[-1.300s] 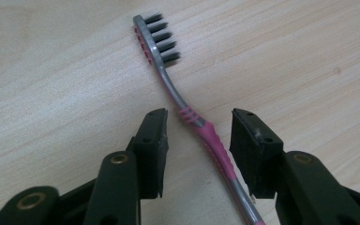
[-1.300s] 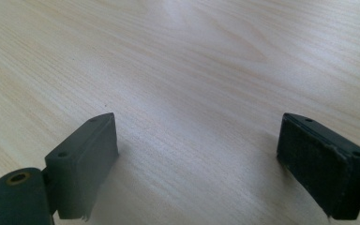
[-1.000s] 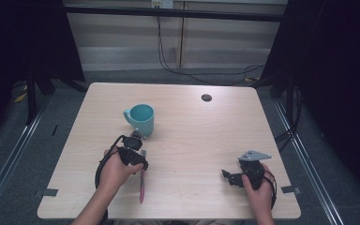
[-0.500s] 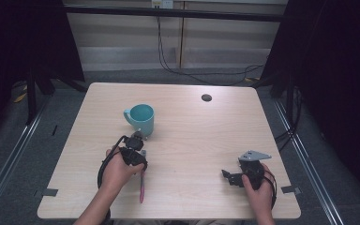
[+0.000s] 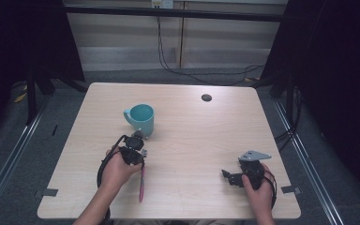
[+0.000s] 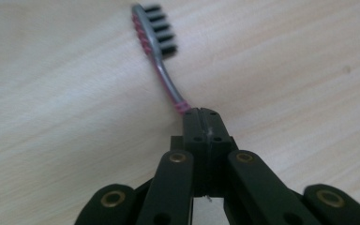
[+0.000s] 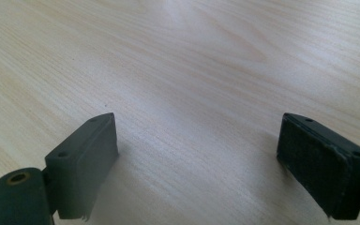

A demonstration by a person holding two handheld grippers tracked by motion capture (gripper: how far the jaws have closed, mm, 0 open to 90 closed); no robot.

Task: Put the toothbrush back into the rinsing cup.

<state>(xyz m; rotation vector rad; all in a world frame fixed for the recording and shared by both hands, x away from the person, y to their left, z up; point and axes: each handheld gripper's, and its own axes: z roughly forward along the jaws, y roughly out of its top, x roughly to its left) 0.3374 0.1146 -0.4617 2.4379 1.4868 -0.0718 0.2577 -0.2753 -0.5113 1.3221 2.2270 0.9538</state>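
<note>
From the high view, a person sits at a pale wooden table (image 5: 192,140) with a two-jaw tool in each hand. The left gripper (image 5: 138,144) sits near the middle-left of the table, just in front of a teal mug (image 5: 140,117) that stands upright. A pink toothbrush (image 5: 142,183) lies flat on the wood, its handle trailing back toward the person's edge and its head end under the left gripper. The right gripper (image 5: 228,176) rests on the table near the lower right, well apart from both, with nothing near its jaws. A small dark disc (image 5: 206,97) lies near the far edge.

In the left gripper view, the jaws have just been closing and are now pressed together on the toothbrush's thin neck, a little behind the bristled head (image 6: 154,30), which points away from the camera. The toothbrush still seems to lie on the table.

In the right gripper view, the two black jaws stand wide apart over bare wood, holding nothing.

The toothbrush looks light, thin and stiff, made of smooth plastic. Judging from this, a grip on the narrow neck may let it swivel or slip. Lifting slowly would help, and the long handle will likely droop or swing.
</note>
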